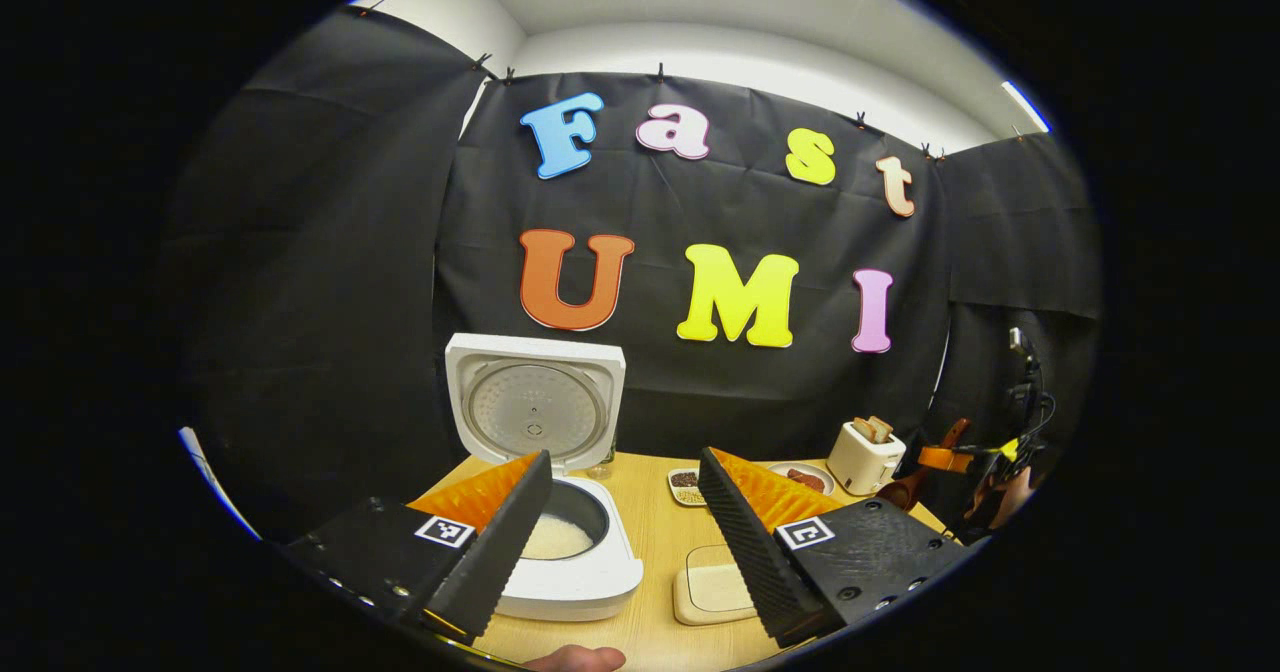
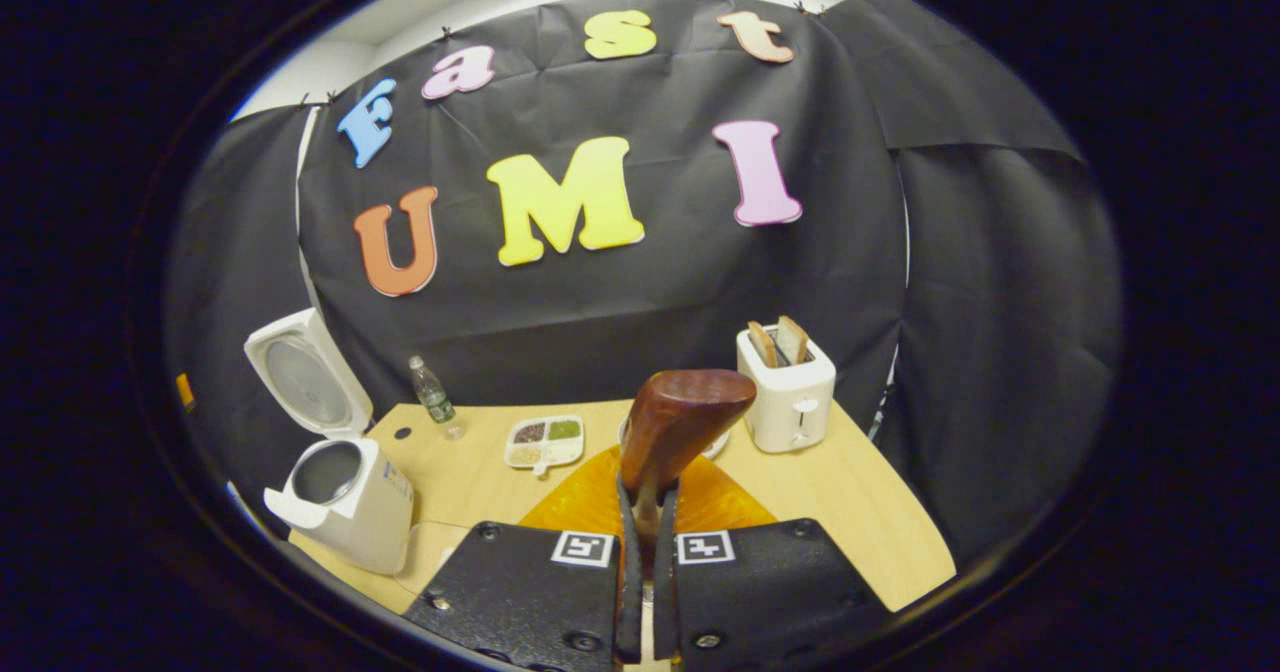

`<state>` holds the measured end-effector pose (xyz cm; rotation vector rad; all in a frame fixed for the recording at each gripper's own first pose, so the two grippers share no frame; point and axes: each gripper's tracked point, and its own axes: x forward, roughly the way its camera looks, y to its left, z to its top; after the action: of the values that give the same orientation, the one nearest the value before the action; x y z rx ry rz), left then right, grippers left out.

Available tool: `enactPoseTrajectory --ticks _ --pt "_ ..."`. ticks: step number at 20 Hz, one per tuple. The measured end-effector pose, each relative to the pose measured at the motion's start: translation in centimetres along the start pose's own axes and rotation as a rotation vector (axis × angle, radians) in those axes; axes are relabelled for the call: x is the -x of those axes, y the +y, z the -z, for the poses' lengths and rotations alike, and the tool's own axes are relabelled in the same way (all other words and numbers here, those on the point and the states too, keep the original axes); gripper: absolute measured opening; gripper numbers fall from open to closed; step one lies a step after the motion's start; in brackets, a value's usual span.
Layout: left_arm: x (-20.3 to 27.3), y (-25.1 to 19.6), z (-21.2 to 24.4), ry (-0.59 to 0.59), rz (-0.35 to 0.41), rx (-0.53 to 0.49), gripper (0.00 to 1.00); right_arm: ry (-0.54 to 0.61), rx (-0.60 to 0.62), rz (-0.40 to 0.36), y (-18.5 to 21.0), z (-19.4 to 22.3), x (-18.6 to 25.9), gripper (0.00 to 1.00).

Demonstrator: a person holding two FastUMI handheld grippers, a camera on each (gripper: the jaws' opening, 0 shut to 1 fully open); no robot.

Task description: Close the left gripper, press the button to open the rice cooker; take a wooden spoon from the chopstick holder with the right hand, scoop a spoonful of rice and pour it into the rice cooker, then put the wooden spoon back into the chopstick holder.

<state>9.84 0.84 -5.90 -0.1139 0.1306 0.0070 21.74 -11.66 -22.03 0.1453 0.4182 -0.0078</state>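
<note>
Left hand-held gripper (image 1: 625,532) spread wide, nothing between the fingers, hovering above the worktop (image 1: 655,537) in front of the rice cooker (image 1: 565,552). Cooker lid (image 1: 535,407) up and upright; white rice visible in the pot from the left gripper view. Flat cream tray (image 1: 712,590) on the worktop just right of the cooker, between the fingers as seen. Right hand-held gripper (image 2: 645,562) pressed together on the handle of the wooden spoon (image 2: 680,427), bowl upward and raised clear of the worktop; contents of the bowl cannot be told. Right gripper view adds a small bottle (image 2: 432,392) near the far edge, a divided dish of grains (image 2: 543,442), and the toaster (image 2: 785,397) with two slices standing in it. Left gripper view adds the other hand-held gripper at far right with the spoon (image 1: 925,472), beside the toaster (image 1: 865,457).
</note>
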Motion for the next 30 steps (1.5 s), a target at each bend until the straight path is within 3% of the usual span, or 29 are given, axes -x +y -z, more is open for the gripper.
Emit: enactPoseTrajectory --ticks 9,16,21,22,25,26,30 --pt "-1.9 0.8 0.3 0.064 -0.068 -0.03 0.94 0.132 -0.028 -0.027 -1.5 8.6 -5.8 0.1" --pt "-2.4 1.6 0.7 0.108 -0.078 -0.044 0.94 0.186 -0.055 -0.036 -1.5 11.7 -7.9 0.12" --pt "-2.7 1.5 -0.1 0.098 -0.074 -0.042 0.94 0.175 -0.071 -0.047 -1.4 11.4 -7.6 0.21" --pt "-2.7 1.4 -0.5 0.091 -0.069 -0.036 0.94 0.172 -0.067 -0.044 -1.5 11.2 -7.5 0.24" --pt "-2.9 1.1 -1.0 0.074 -0.053 -0.025 0.94 0.154 -0.046 -0.005 -2.6 10.2 -6.8 0.71" --pt "-3.1 0.9 -1.2 0.068 -0.049 -0.024 0.94 0.145 -0.046 0.005 -2.8 9.5 -6.4 0.78" --pt "-3.7 1.0 -2.8 0.029 -0.042 -0.011 0.94 0.095 -0.053 0.052 -4.6 6.6 -4.0 0.82"
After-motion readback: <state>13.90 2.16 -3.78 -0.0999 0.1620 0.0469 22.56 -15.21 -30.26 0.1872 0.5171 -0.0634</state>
